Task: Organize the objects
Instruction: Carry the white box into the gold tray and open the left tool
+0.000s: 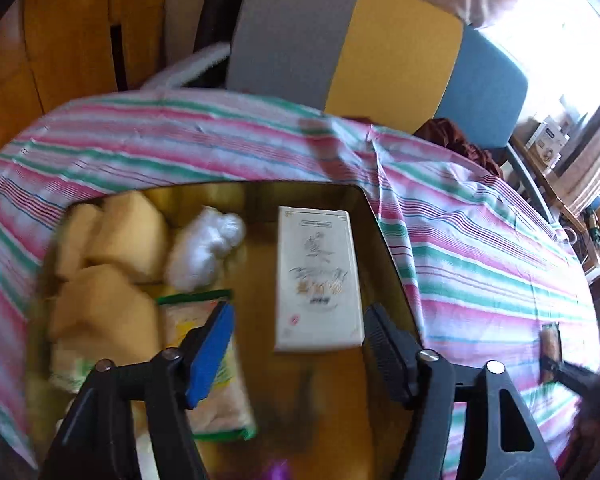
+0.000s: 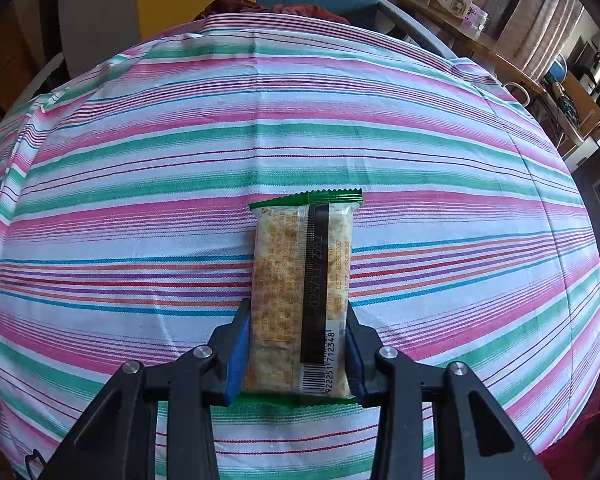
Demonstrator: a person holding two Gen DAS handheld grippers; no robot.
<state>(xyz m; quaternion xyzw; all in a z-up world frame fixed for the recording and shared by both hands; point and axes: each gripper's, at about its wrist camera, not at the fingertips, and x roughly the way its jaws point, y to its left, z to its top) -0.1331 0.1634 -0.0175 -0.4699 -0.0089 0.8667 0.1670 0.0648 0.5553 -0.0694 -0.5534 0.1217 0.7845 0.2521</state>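
In the left wrist view my left gripper (image 1: 296, 336) is open and empty, hovering over a shiny gold tray (image 1: 384, 240). The tray holds a white box (image 1: 318, 280), a white plastic wad (image 1: 204, 244), several beige packets (image 1: 112, 264) and a green-edged cracker pack (image 1: 220, 380) under the left finger. In the right wrist view my right gripper (image 2: 296, 344) is shut on another green-edged cracker pack (image 2: 302, 280), its far end over the striped cloth (image 2: 140, 160).
The striped cloth (image 1: 480, 240) covers the table. Chairs with grey, yellow and blue backs (image 1: 396, 52) stand behind it. A dark red cloth (image 2: 260, 6) lies at the far edge. A cluttered wooden shelf (image 2: 500, 52) is at the right.
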